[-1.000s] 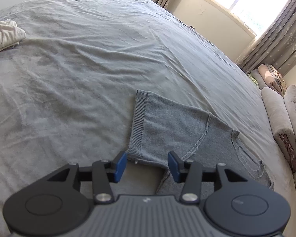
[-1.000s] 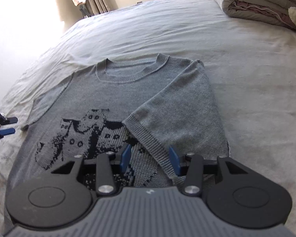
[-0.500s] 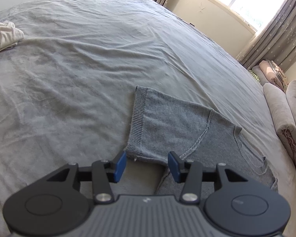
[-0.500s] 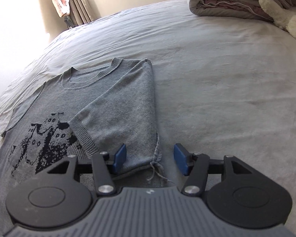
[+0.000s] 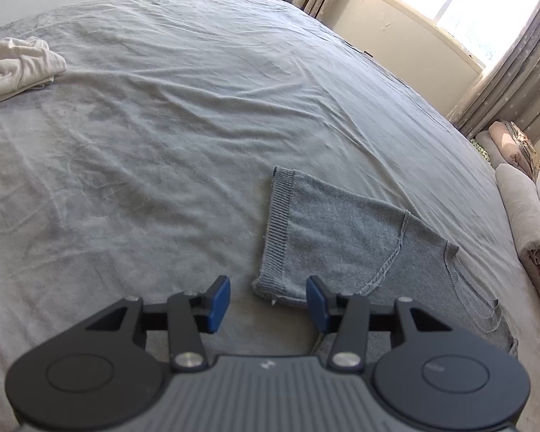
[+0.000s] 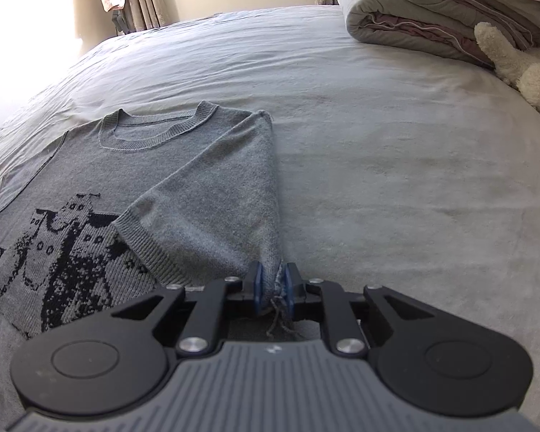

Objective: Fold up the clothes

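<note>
On the wide grey bed (window at 1 o'clock), the right gripper has its jaws clenched on the sweater edge, while the left gripper has its jaws released.

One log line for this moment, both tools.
left tool: open, beside spread sleeve | right tool: shut on sweater edge | bed

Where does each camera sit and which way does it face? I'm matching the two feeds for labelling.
Left wrist: rides on the left tool, looking along its open fingers, low over the bed at the grey sweater's flat sleeve; only the tool shows.
Right wrist: rides on the right tool, shut on the sweater's folded-in side, facing the collar and rolled quilts; only the tool shows.
Shared: the same sweater and bed, from opposite sides.
</note>
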Motion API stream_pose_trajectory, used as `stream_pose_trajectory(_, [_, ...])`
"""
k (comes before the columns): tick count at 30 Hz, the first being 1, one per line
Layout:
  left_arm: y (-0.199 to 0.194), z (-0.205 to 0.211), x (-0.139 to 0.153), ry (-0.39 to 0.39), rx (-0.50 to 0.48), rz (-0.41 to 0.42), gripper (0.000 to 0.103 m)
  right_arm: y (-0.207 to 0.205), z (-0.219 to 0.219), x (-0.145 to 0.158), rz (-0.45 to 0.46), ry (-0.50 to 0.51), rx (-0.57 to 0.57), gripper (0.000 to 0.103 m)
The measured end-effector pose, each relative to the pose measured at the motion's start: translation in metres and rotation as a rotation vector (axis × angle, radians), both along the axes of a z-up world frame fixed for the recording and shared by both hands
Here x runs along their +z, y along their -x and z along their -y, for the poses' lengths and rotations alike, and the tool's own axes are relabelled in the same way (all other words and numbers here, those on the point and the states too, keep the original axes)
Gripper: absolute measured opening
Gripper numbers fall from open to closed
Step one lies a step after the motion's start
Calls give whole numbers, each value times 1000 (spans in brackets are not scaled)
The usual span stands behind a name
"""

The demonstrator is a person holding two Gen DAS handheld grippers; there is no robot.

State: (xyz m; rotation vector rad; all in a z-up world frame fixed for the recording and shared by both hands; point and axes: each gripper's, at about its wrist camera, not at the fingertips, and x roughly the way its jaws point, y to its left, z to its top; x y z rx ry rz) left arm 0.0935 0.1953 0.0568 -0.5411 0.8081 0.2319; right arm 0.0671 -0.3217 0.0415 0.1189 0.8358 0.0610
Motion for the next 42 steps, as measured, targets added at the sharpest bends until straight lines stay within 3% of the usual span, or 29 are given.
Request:
stream_pose_trajectory(8, [-1,2,-1,31,-6,-3,48,2,21,6,17,-35,-81,27])
stream_pose_trajectory(13, [-1,3,-1,32,-8,-2,49,1,9,-3,-37,-21,13,27])
stream_pose_trajectory(16, [-1,2,-2,35,-6,-6,49,-1,1,-4,-55,23,21,22])
stream_pose_trajectory(18, [-1,0,-3,38,-2,-7,49,-1,4,-3,-56,27,13,12])
stream_pose_trajectory(23, [-1,-7,-1,52,15,0,51,1,15,-1,-55,95,-57,8])
stream_pose_trajectory(27, [0,-21,2,56,49,23,54,6,19,10,-22,83,-78,9])
stream_pose_trajectory(29, [0,-25,2,45,61,29,56,7,10,19,13,77,-52,17])
stream_pose_trajectory(32, [-4,-27,0,42,56,38,56,7,-9,29,48,60,8,17])
stream_pose_trajectory(37, [-15,-22,-8,88,6,63,59,3,-37,27,21,80,86,18])
stream_pose_trajectory(42, [-39,-16,-7,19,-46,88,64,3,-62,24,4,68,160,18])
